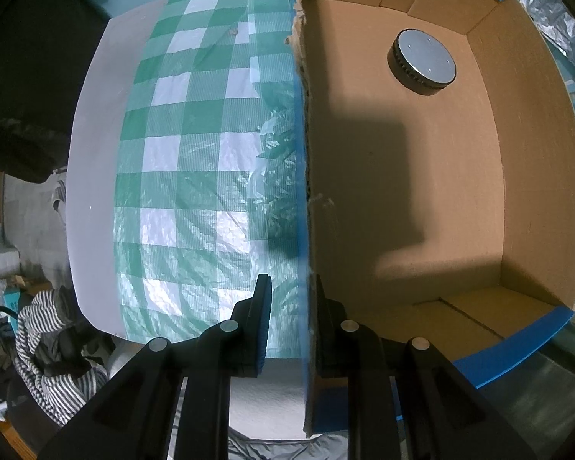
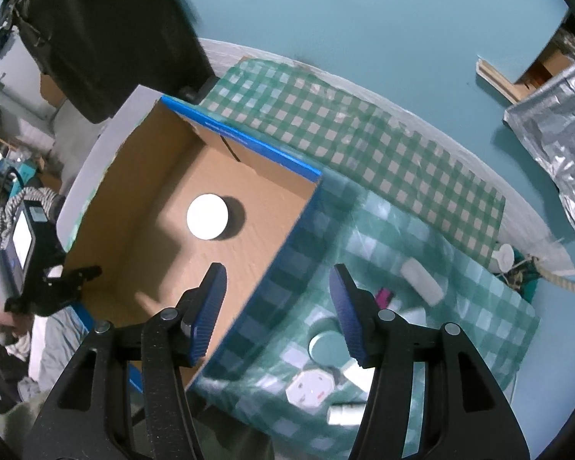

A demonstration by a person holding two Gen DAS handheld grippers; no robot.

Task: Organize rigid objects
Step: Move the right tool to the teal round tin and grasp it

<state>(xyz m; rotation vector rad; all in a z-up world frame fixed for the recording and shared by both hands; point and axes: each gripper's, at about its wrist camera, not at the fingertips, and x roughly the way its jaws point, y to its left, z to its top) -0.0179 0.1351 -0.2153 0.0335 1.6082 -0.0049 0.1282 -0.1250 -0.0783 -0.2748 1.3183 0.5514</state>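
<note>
Left wrist view: left gripper (image 1: 289, 306) fingers clamped on the cardboard box (image 1: 490, 161) wall, round puck (image 1: 423, 62) lying far inside, right wrist view: right gripper (image 2: 278, 312) fingers parted and empty above the box's right wall, blurred small items (image 2: 310, 387) on the checked cloth (image 2: 364, 142), partly hidden by fingers.

**Box on the worktop, loose items beside it**

The cardboard box (image 2: 272, 207) sits on the checked cloth (image 2: 364, 142) covering the worktop. One round puck (image 2: 207, 216) lies inside it. Outside the box, to its right, lie an octagonal adapter (image 2: 309, 389), a bar-shaped piece (image 2: 421, 281) and a ring (image 2: 324, 347), near one another.
</note>
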